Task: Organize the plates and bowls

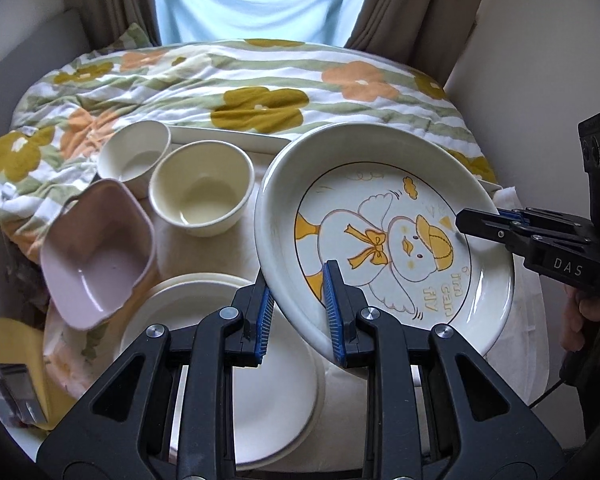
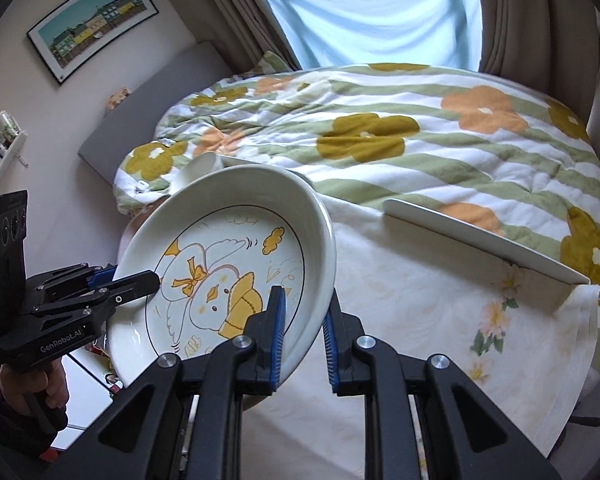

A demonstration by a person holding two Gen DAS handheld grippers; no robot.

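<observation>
Duck plate (image 1: 384,236) held tilted between both grippers, above the cloth-covered table (image 2: 440,320).

Left gripper (image 1: 298,312) has its fingers nearly shut on the plate's near rim, one pad on the printed face and one under it; right gripper (image 2: 304,338) clamps the opposite rim the same way. Left of the plate stand two cream bowls (image 1: 202,188), touching or nearly so, and a pink square bowl (image 1: 96,256) that leans on its side. A stack of white plates (image 1: 220,360) lies below the plate's near rim, partly hidden by the left gripper's fingers. The plate's underside is hidden. Behind the plate a white tray (image 2: 480,240) lies at the edge of a flowered quilt (image 2: 380,132); the plate hides its middle. Only part of one hand (image 2: 32,384) shows.
</observation>
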